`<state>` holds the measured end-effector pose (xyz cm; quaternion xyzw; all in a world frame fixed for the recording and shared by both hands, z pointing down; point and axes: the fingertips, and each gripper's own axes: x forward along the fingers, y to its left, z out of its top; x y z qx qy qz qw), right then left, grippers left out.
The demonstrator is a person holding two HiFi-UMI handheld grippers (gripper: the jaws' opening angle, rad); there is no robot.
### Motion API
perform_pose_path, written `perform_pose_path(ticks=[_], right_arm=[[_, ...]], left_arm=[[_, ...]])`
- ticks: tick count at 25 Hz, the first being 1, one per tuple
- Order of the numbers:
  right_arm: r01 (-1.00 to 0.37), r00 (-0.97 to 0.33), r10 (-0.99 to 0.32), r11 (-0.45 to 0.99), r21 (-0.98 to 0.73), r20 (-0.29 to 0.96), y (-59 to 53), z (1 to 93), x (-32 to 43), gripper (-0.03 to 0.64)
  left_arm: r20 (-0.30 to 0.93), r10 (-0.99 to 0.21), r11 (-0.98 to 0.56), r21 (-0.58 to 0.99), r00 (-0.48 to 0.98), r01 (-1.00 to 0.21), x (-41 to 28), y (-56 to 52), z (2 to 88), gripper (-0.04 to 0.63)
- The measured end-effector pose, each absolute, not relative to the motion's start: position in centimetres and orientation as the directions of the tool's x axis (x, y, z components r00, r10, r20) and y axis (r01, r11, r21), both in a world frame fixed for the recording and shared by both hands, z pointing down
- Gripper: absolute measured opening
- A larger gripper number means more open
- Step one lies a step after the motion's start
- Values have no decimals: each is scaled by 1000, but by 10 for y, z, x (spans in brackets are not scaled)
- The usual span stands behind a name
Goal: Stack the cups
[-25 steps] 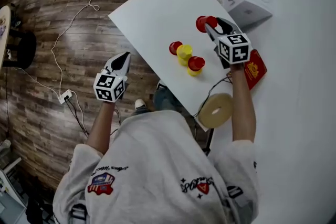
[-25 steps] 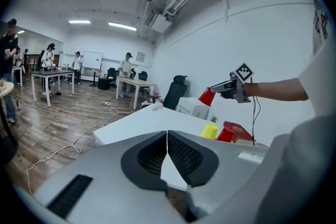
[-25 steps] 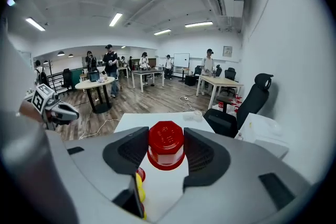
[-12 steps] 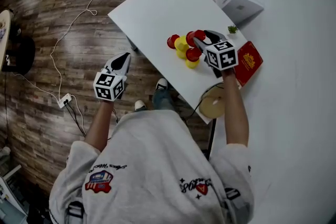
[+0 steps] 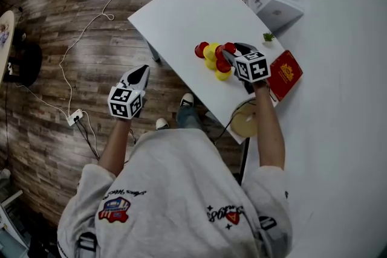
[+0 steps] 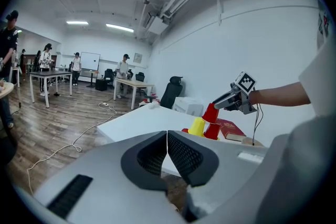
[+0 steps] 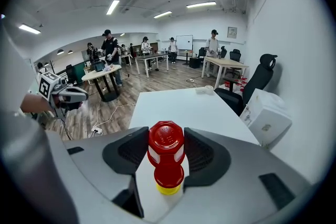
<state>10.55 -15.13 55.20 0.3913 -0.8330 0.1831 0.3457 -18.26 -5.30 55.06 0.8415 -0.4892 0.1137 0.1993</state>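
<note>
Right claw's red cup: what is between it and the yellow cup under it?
Another red cup, sitting on that yellow cup; the right gripper view shows it.

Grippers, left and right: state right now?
Left gripper: closed, nothing between the jaws.
Right gripper: closed on an upside-down red cup.
</note>
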Motion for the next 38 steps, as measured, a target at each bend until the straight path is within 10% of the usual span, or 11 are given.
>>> perform_pose_path(ticks=[23,38], right_arm=[[-806,-438,-610,591,12,661,-151,532,104,258],[-956,-245,-873,289,42,421,-89,464,155,6]], left_arm=[[387,-767,-448,249,513,-858,-190,-50,558,9],[326,-727,-575,192,605,-795,-164,-48,524,9]])
